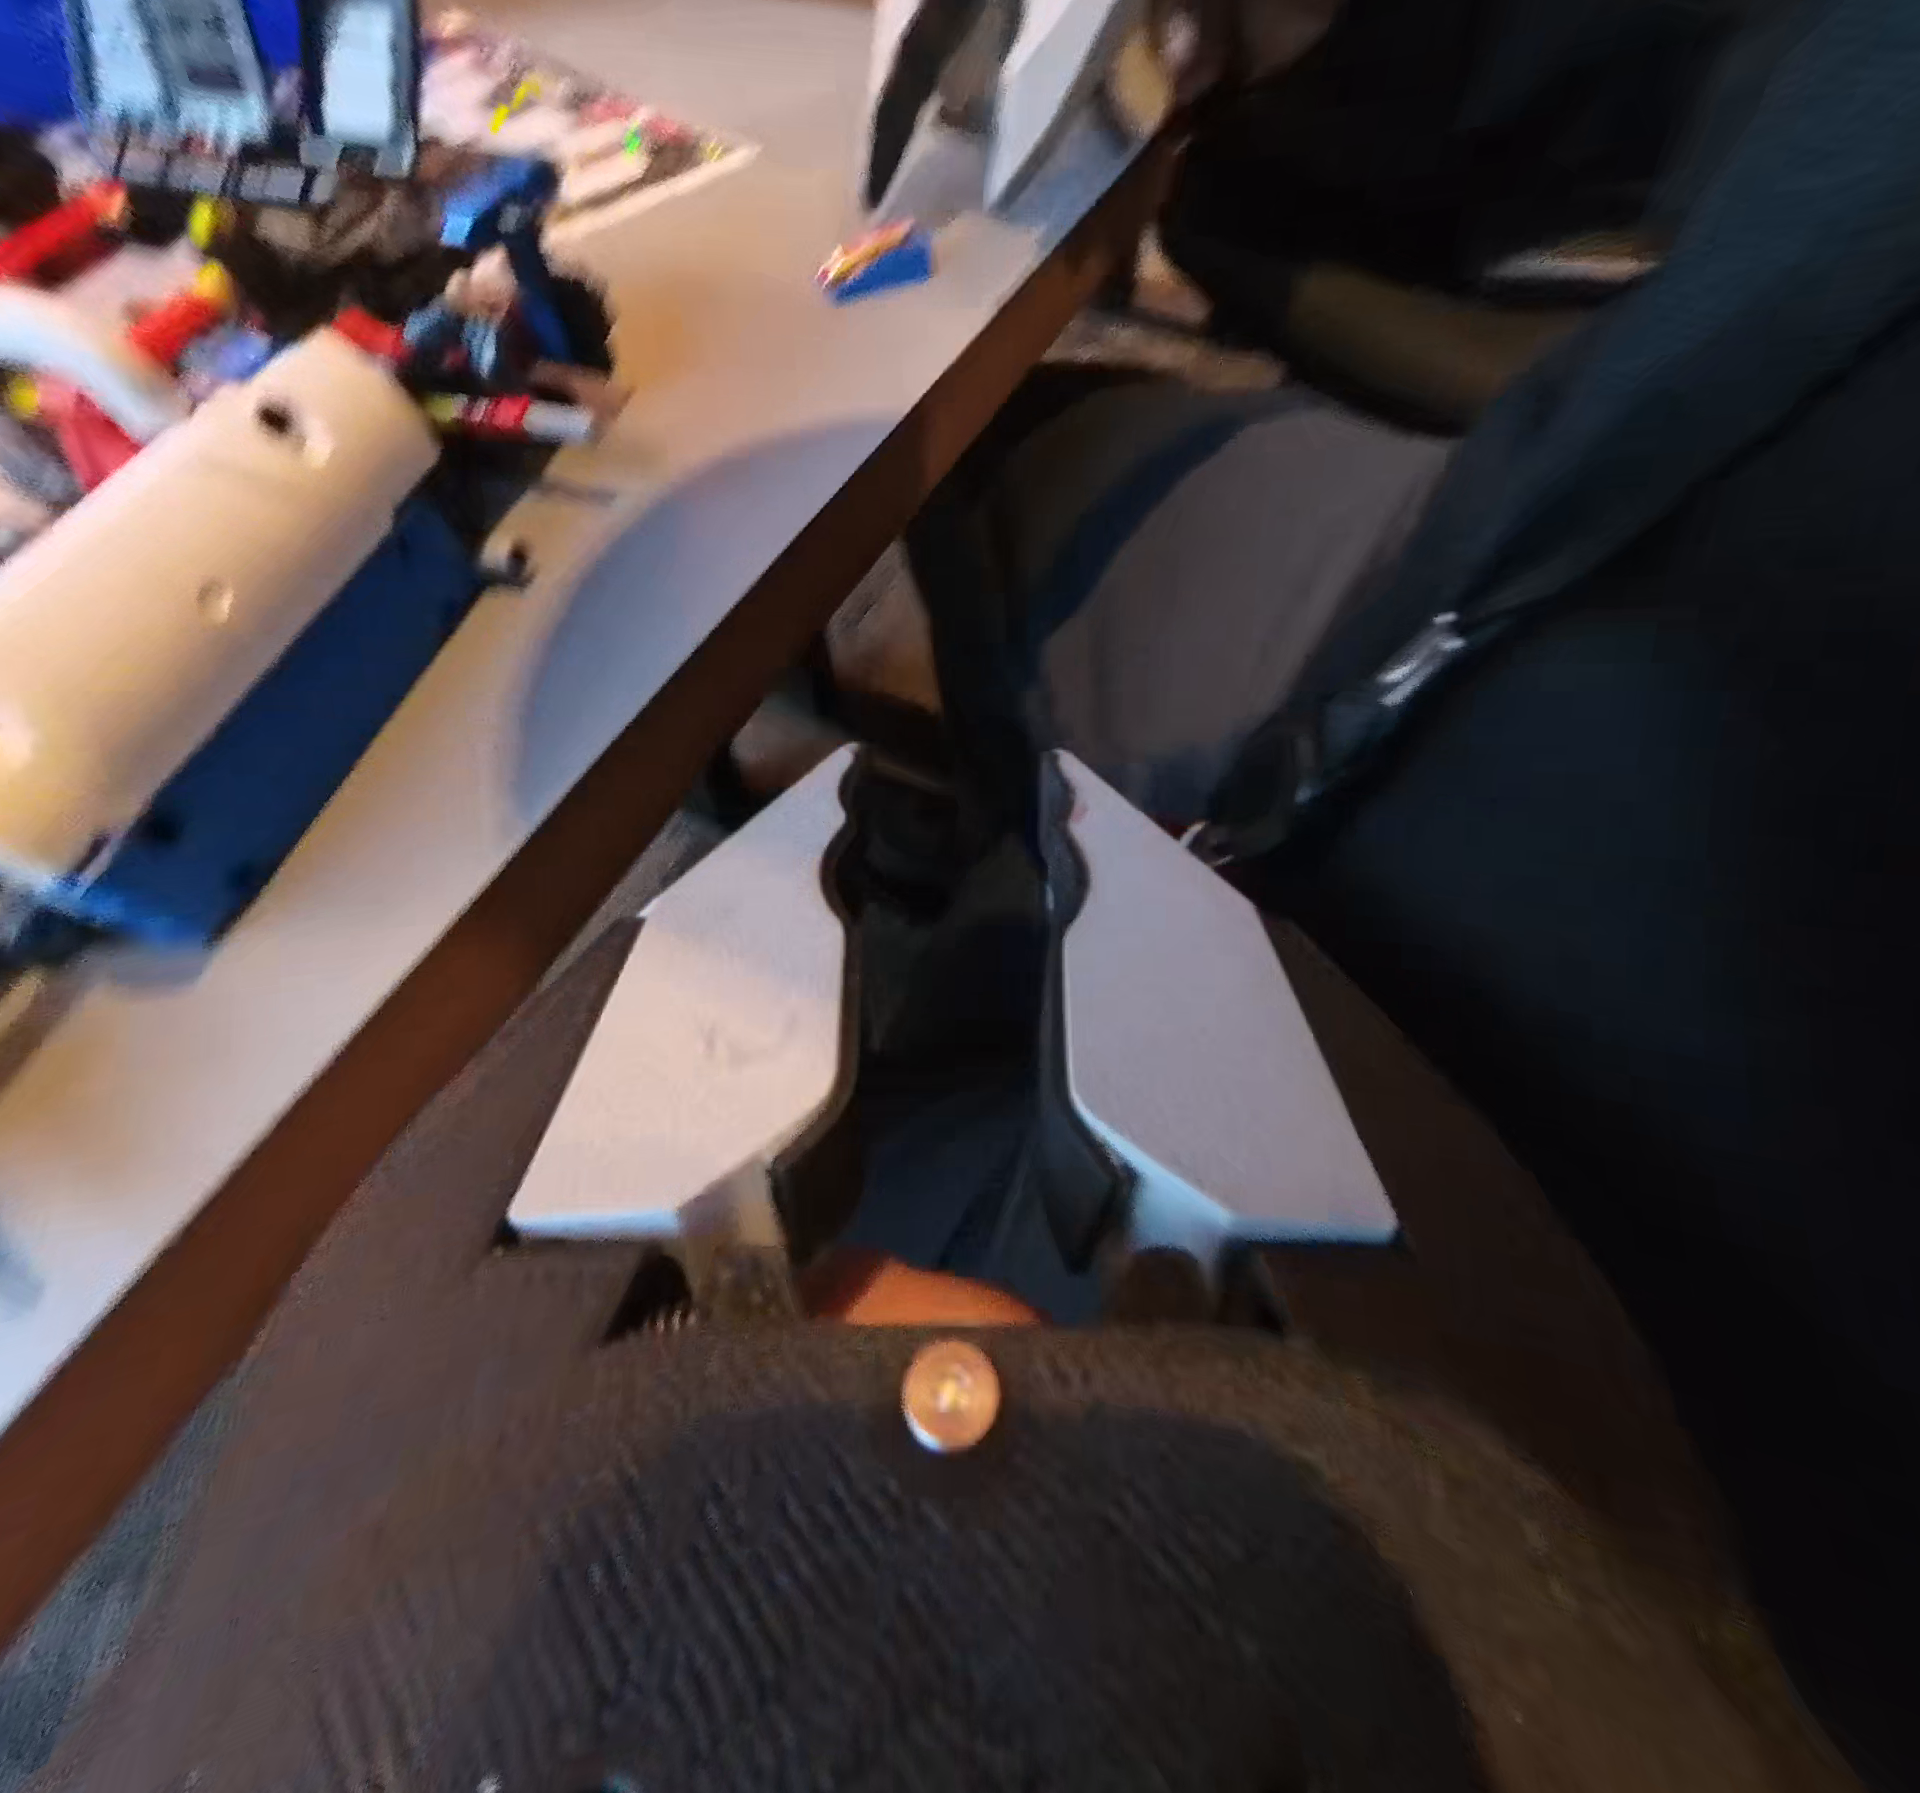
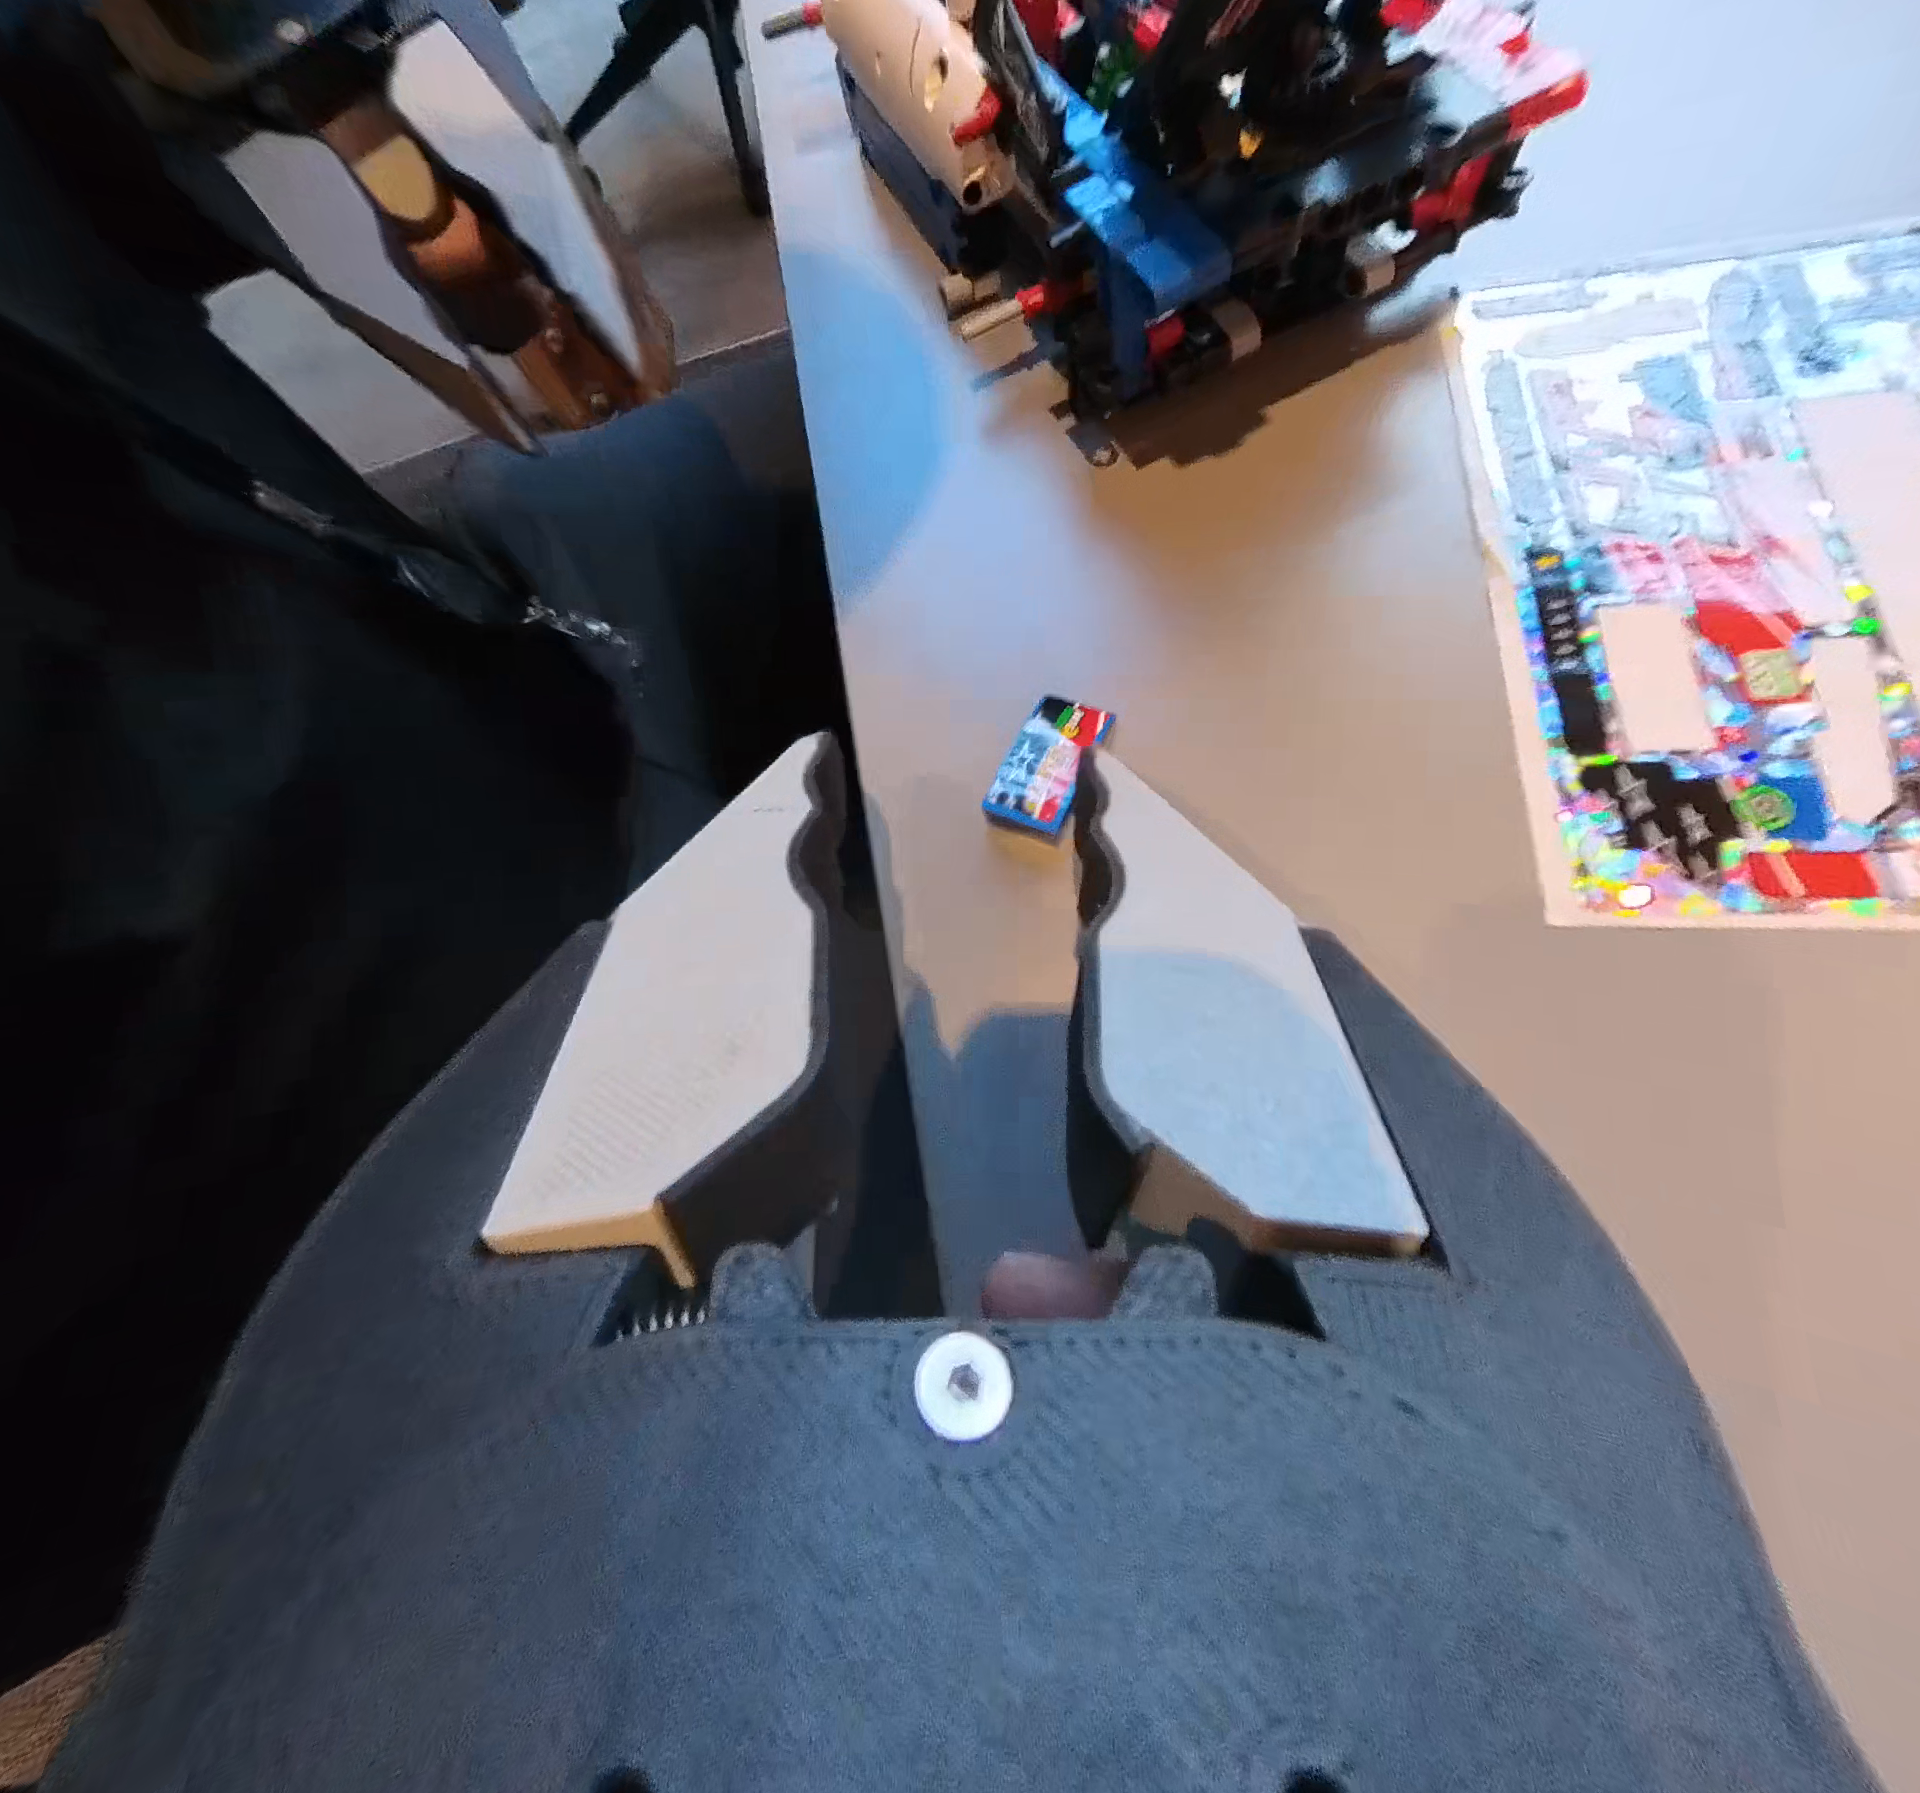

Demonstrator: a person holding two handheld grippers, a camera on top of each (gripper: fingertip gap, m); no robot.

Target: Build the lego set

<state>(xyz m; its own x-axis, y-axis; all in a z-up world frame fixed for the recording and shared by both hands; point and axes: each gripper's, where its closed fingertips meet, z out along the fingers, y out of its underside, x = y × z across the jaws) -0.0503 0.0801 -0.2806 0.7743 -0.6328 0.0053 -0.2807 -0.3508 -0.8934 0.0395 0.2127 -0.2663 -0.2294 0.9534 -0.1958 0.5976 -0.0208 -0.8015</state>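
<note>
Nearest to the viewer, the right gripper (image 2: 961, 787) is held low over the near edge of the table (image 2: 1299, 1068), its jaws spread apart and empty; one finger overhangs the edge while the other lies above the tabletop, a posture that appears to line it up with the small piece just ahead. That piece, a small blue printed tile (image 2: 1047, 773), lies flat on the table just beside the tip of the inner finger; whether they touch cannot be told. It sits alone near the edge, probably set apart so that it can be picked without disturbing anything else. The left gripper (image 1: 951, 798) hangs off the table, below the level of its dark edge and in front of the seated person's dark clothing; its jaws are parted and hold nothing, so it seems parked out of the way while the right one works. In its view the same tile (image 1: 881, 265) shows farther off on the tabletop, with the other gripper hovering above it. Beyond the tile stands the partly built lego model (image 2: 1174, 154), a dense frame of black, blue and red parts with a cream cylindrical element on its near side, placed well back from the tile. To its right lies the open instruction booklet (image 2: 1704, 580), flat and within sight for reference. The build is judged well advanced but unfinished.
</note>
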